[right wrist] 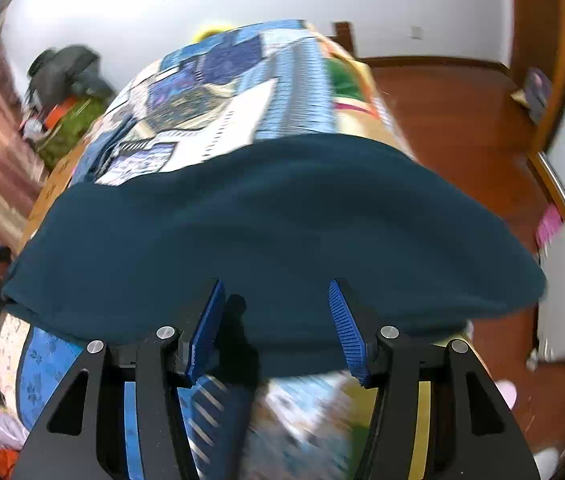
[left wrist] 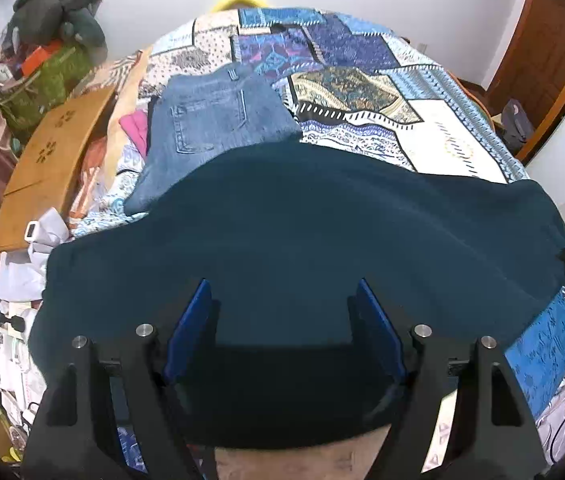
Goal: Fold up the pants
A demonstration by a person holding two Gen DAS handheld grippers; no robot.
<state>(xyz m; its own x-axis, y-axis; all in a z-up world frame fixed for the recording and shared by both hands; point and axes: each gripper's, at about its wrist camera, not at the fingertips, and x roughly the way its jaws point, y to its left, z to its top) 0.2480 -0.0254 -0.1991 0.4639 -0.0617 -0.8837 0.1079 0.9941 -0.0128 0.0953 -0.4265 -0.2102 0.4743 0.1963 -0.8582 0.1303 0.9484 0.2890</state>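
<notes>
Dark teal pants (left wrist: pixel 302 240) lie spread flat across the near end of a bed with a blue patchwork quilt (left wrist: pixel 422 120). They also show in the right wrist view (right wrist: pixel 274 220), reaching the bed's right edge. My left gripper (left wrist: pixel 282 292) is open and empty, its blue pads hovering over the near part of the pants. My right gripper (right wrist: pixel 276 292) is open and empty, above the pants' near hem. That view is motion-blurred.
Folded blue jeans (left wrist: pixel 218 120) lie on the quilt behind the teal pants. A wooden board (left wrist: pixel 50 168) and loose clothes sit at the bed's left. A green box with dark bags (left wrist: pixel 42 80) stands far left. Wooden floor (right wrist: pixel 462 120) and a door lie to the right.
</notes>
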